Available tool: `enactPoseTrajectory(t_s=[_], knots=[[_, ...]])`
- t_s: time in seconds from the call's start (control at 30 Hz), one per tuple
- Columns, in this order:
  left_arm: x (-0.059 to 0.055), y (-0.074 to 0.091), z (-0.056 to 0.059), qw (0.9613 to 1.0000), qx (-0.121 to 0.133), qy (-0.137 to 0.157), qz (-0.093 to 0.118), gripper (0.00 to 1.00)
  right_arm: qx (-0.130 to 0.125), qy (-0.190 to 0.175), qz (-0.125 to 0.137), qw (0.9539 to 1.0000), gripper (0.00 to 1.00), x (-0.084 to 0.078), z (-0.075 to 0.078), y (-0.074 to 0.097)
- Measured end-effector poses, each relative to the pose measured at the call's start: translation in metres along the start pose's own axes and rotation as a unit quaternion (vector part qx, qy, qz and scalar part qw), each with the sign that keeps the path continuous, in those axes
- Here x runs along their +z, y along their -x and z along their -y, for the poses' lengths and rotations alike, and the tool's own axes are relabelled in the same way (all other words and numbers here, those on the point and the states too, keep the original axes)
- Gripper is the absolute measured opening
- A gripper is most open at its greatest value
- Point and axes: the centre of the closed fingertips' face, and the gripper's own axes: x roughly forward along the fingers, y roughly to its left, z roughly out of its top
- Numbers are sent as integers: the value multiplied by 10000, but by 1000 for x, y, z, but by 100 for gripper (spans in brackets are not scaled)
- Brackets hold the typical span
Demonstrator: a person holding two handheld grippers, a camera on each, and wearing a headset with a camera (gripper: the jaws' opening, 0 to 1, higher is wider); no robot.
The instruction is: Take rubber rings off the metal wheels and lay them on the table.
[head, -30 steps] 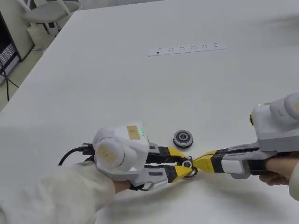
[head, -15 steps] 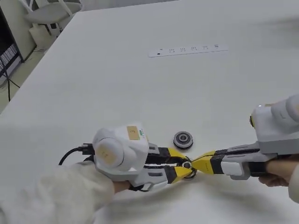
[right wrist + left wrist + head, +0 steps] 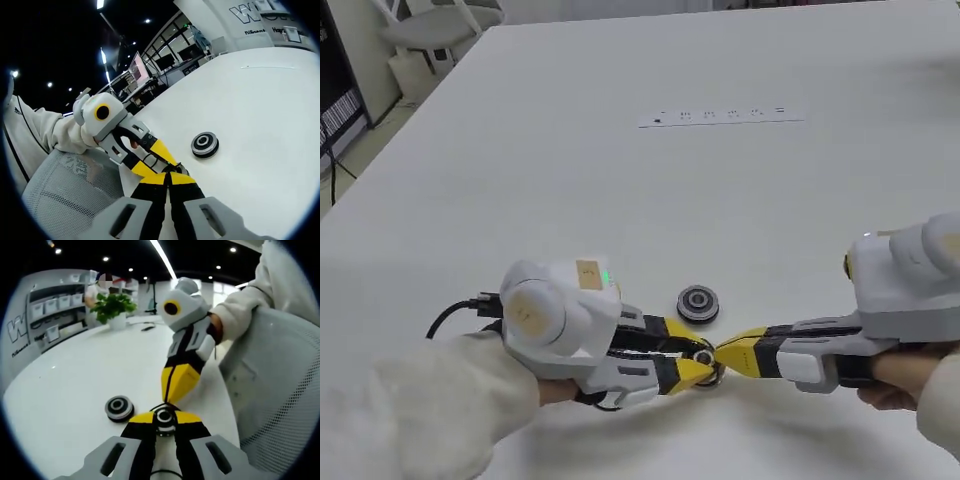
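First, the head view looks down on a white table (image 3: 570, 180). From the left, a hand in a pale sleeve (image 3: 420, 410) holds the left gripper (image 3: 698, 362). Its yellow jaws are clamped around a small metal wheel (image 3: 707, 356) near the front edge. From the right comes the right gripper (image 3: 722, 358), with its yellow tips touching that same wheel. A second wheel (image 3: 698, 303) lies flat on the table just behind them, apart from both grippers. A white power strip (image 3: 720, 117) lies well beyond.

Next, the left gripper view shows its own jaws closed on either side of the metal wheel (image 3: 165, 416). The right gripper (image 3: 168, 401) reaches down to the wheel's far rim. The second wheel (image 3: 119, 407) rests to the left, and a potted plant (image 3: 114, 305) stands far back.

Lastly, the right gripper view shows its own jaws (image 3: 169, 176) pressed nearly together, tips at the wheel's edge. Whether rubber is pinched between them cannot be told. The left gripper (image 3: 175, 166) meets them from the left. The second wheel (image 3: 205, 144) lies on the table to the right.
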Motion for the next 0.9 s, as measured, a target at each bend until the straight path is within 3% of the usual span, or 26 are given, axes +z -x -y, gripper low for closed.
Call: enactPoseTrajectory(t_s=[0.43,0.9], knots=[[-2,2,3,9995,-68,-279,-108,14,-10,76,-39,10000,0,4,-2,-2],[-2,3,2,9996,-99,-177,-216,14,-27,20,-32,10000,0,7,-3,-1]])
